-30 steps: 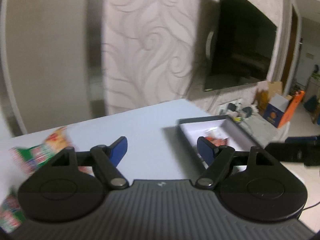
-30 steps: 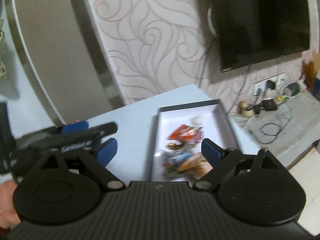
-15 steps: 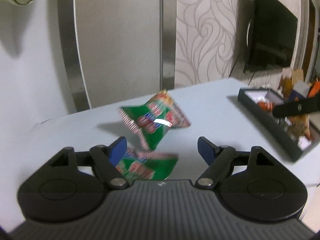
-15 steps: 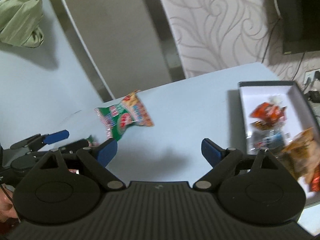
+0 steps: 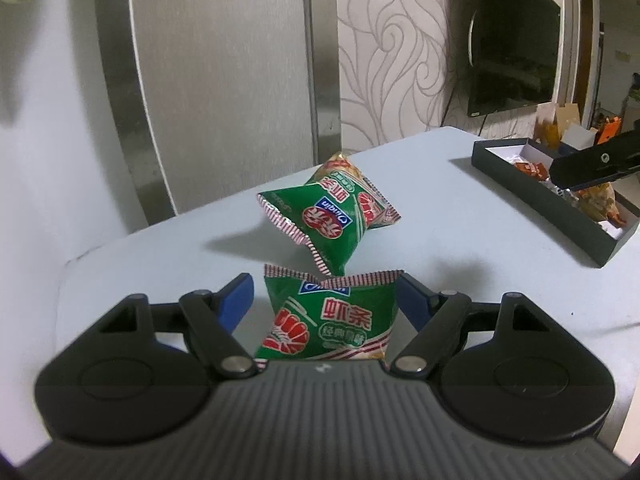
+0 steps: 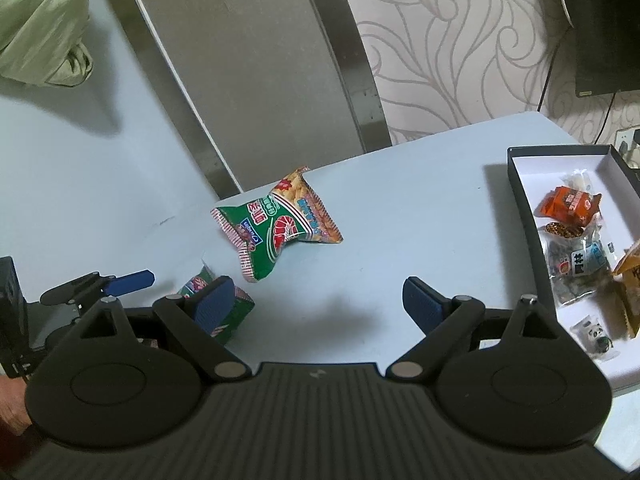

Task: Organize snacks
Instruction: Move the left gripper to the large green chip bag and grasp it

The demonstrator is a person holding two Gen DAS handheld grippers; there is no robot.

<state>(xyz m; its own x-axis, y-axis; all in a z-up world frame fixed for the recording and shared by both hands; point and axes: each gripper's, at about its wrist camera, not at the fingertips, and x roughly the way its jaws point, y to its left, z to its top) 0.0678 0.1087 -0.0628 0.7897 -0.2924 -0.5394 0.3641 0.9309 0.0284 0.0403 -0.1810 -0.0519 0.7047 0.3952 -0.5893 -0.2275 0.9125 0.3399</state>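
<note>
green foil prawn-stick packets are the two items left outside the box.

left wrist view: the left gripper (image 5: 324,296) has swung off the box side of the desk (image 5: 460,232) and now sits over the near prawn-stick packet (image 5: 329,320). its jaws stand apart, one on each side of the packet; the right-hand blue pad looks at or very near the crimped corner, the other shows a gap, so nothing is gripped. the far prawn-stick packet (image 5: 328,220) lies just behind, tilted, one corner overlapping the near one's top seal. the black snack box (image 5: 552,204) is well off to the right, with the other tool's finger crossing above it. judgement: sorting has shifted from box to loose packets, and the near one is lined up for pickup.

writing: the near packet reads "虾条", with a blue oval logo, partly legible as "oishi" at best. the far packet shows the same print upside down.

right wrist view: the right gripper (image 6: 318,300) has likewise turned from the box toward mid-desk. its jaws are wide apart and empty, over bare desk. the far packet (image 6: 276,228) lies ahead and left; the near packet (image 6: 224,312) is partly hidden behind the left-hand pad. the left gripper (image 6: 132,280) shows at the left edge. the box (image 6: 520,200) holds an orange packet (image 6: 570,204) and clear wrapped snacks; their print is too small to read.
</note>
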